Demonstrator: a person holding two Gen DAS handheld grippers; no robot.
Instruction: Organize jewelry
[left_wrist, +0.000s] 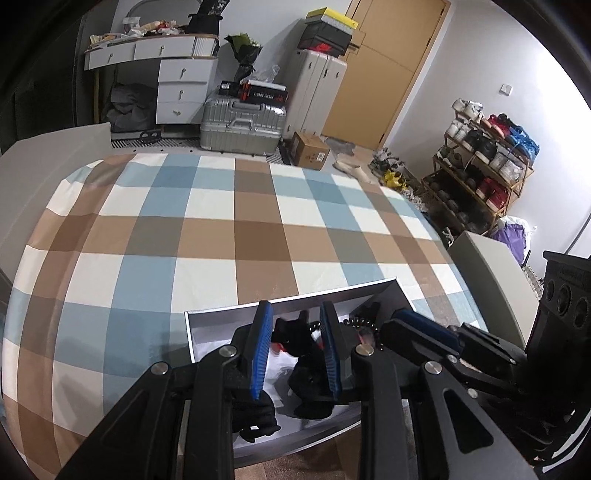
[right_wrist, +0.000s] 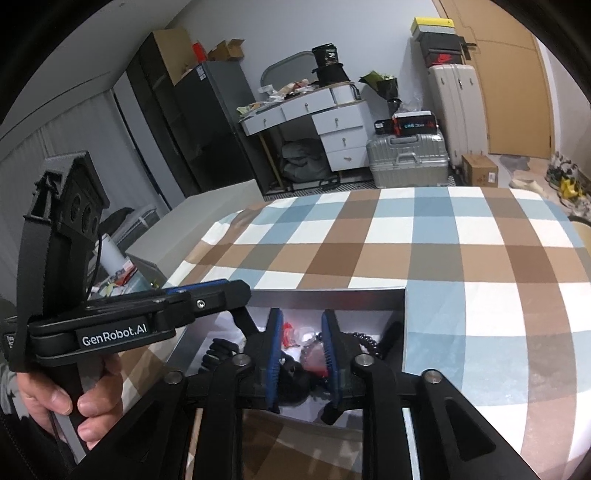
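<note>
Now both grippers over white box (left_wrist: 295, 297) near bed edge | left gripper (left_wrist: 295, 350) fingers open | right gripper (right_wrist: 302, 354) fingers open | checkered bedsheet (left_wrist: 221, 229) beyond box wide.

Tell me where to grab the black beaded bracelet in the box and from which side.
Take the black beaded bracelet on the arc of beads showing beside the right claw, coming straight down from above. It lies flat on the floor of the grey box, near the right wall, so a side approach looks blocked. The strand is thin; pinch across it. The rest is hidden.
</note>
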